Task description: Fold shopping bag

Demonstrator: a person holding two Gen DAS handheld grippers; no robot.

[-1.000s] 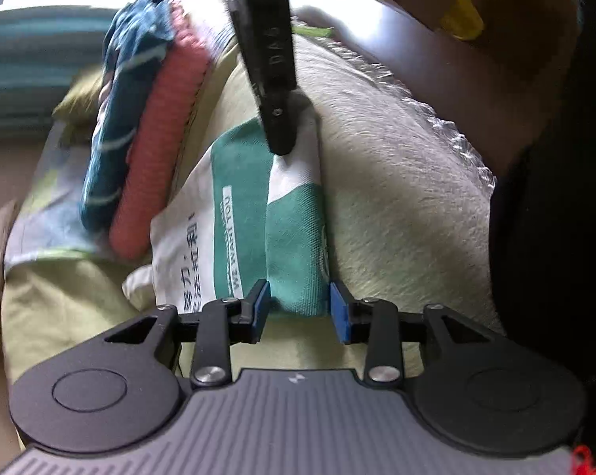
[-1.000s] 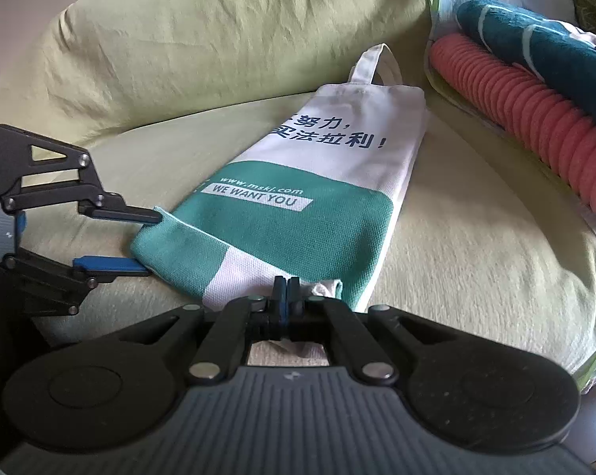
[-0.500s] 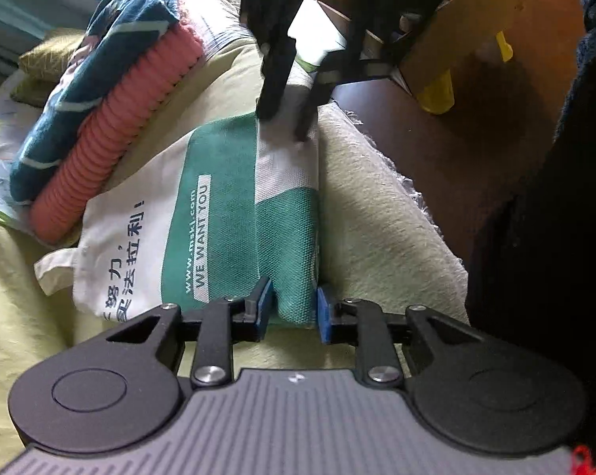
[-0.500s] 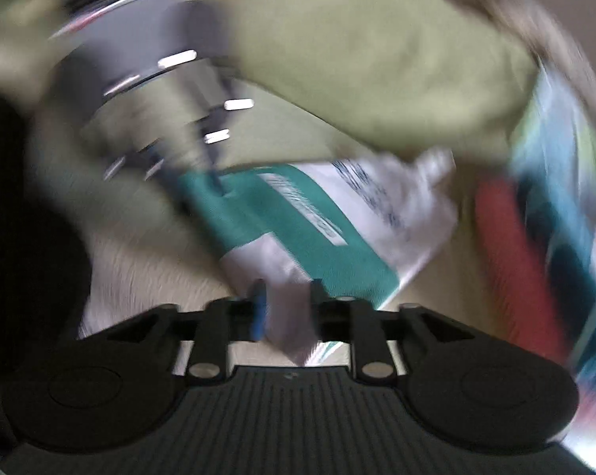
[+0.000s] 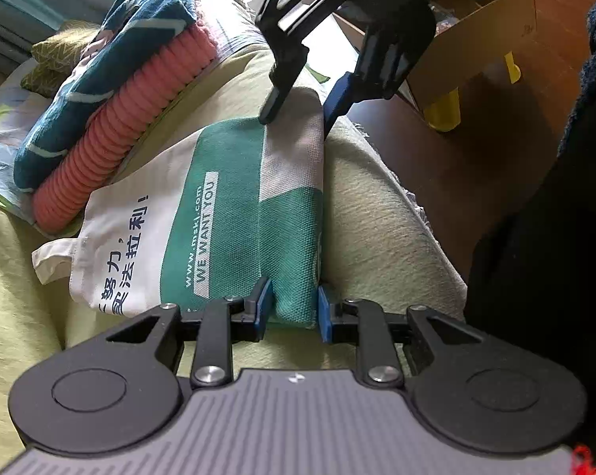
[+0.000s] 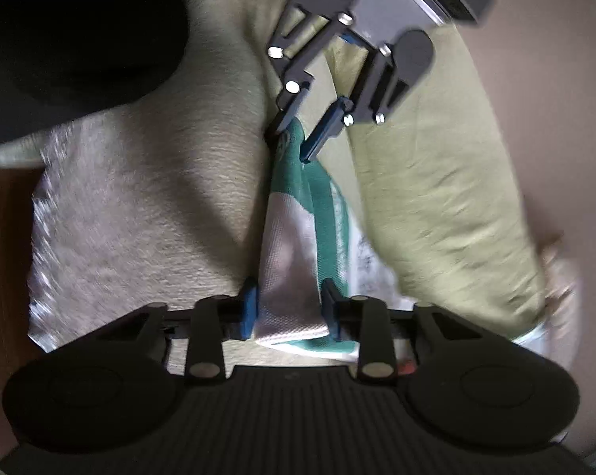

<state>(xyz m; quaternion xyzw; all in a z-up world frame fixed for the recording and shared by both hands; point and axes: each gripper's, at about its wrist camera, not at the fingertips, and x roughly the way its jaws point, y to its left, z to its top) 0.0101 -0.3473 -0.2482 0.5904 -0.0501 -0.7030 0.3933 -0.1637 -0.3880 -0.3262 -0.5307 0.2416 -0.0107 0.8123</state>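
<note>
A green and white cloth shopping bag [image 5: 226, 198] with printed lettering lies flat on the pale green sofa seat [image 5: 377, 217], one long side folded over. Its white handle [image 5: 50, 261] sticks out at the left. My left gripper [image 5: 294, 310] stands open with the bag's near green corner between its blue pads. At the far end, my right gripper [image 5: 299, 107] is open over the white corner. In the right wrist view the bag [image 6: 294, 237] runs from the right gripper [image 6: 290, 308] up to the left gripper [image 6: 294, 140].
A pink ribbed roll [image 5: 119, 130] and a teal patterned blanket [image 5: 111, 59] are stacked left of the bag. A cardboard box [image 5: 480, 35] stands on the wooden floor [image 5: 476, 150] past the seat edge. A person's dark clothing [image 5: 555, 237] fills the right. A back cushion [image 6: 436, 198] is beside the bag.
My right gripper let go of the bag's corner, opened, and swung around to point along the bag's end. My left gripper narrowed a little around the near corner.
</note>
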